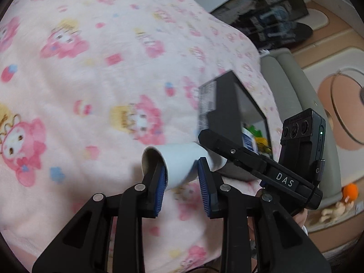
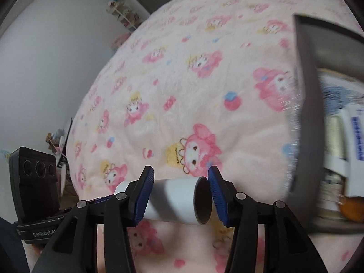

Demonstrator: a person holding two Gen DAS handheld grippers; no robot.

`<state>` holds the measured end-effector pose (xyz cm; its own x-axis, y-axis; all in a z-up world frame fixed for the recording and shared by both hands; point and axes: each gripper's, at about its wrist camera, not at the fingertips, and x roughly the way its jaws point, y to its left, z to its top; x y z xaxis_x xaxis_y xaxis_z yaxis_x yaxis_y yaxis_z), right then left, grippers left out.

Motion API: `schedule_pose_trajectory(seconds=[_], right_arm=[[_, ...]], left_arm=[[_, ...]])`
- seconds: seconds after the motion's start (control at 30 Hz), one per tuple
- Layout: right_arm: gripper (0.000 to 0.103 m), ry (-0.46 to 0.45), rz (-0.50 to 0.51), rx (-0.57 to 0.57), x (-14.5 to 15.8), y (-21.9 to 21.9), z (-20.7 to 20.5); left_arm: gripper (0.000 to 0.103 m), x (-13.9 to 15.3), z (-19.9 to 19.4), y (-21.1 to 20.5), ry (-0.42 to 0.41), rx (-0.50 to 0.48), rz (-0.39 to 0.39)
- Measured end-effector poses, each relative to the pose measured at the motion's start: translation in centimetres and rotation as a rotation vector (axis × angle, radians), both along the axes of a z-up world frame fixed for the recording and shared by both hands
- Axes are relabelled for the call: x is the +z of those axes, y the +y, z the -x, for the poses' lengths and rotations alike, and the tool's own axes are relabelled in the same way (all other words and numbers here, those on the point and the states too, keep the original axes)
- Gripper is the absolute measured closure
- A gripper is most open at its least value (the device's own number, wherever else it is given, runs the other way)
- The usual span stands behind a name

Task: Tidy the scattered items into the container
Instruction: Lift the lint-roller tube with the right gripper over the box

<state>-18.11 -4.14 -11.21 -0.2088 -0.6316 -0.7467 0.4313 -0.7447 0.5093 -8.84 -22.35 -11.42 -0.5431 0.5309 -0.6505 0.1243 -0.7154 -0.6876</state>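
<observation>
Left wrist view, here we go: the white cardboard tube (image 1: pixel 182 157) is up off the pink cartoon blanket (image 1: pixel 91 79) on the bed, lying crosswise at the tips of the left claw (image 1: pixel 182 179). That claw is only partly apart. One finger sits right at the tube's open mouth and the other against its side.

— Is it actually pinching it?

— Can't tell from here. The pads overlap the tube, but I can't see whether they press on it. The other gripper reaches in over the far end too.

— And the right wrist view?

— Same puzzle. The right claw (image 2: pixel 180 193) stands about half apart with the tube across its tips, one pad in front of the body and the other just beside the open end. Whether it's gripping or just cradling, I can't say.

— So which step are we on?

— I'd call it the carry. The tube is picked up but not yet stowed. The dark grey storage box (image 2: pixel 309 125) stands on the bed off to the right, near but apart from the tube, and there's a blue-and-white carton (image 2: pixel 355 136) in it, among other things.

— Next move?

— By my reckoning, swing the tube right, get it over the near wall of the box, and tip it so it drops lengthwise among what's inside. One claw needs a firm hold first. A smooth, light tube like that could roll out of a loose one.
</observation>
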Motion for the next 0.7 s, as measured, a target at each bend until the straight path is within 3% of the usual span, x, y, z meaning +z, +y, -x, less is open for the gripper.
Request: schedule_pose_trajectory(seconds=[0.13, 0.2, 0.37, 0.6, 0.7], right_arm=[[0.062, 0.084, 0.009, -0.075, 4.1, 4.5, -0.5], [0.062, 0.105, 0.015, -0.117, 5.3, 6.6, -0.2], [0.062, 0.150, 0.046, -0.217, 7.8, 11.5, 0.5], [0.062, 0.128, 0.010, -0.354, 7.1, 18.0, 1.5], [0.062, 0.093, 0.021, -0.408, 5.8, 20.9, 2.0]], left_arm=[[0.076, 3.3, 1.5, 4.9, 0.073, -0.103, 0.019], [0.077, 4.7, 2.3, 7.2, 0.104, -0.145, 0.047], [0.077, 6.8, 4.9, 12.0, 0.148, -0.250, 0.036], [0.078, 5.9, 9.8, 18.7, 0.114, -0.410, 0.007], [0.078, 4.6, 11.5, 21.0, 0.076, -0.438, 0.052]])
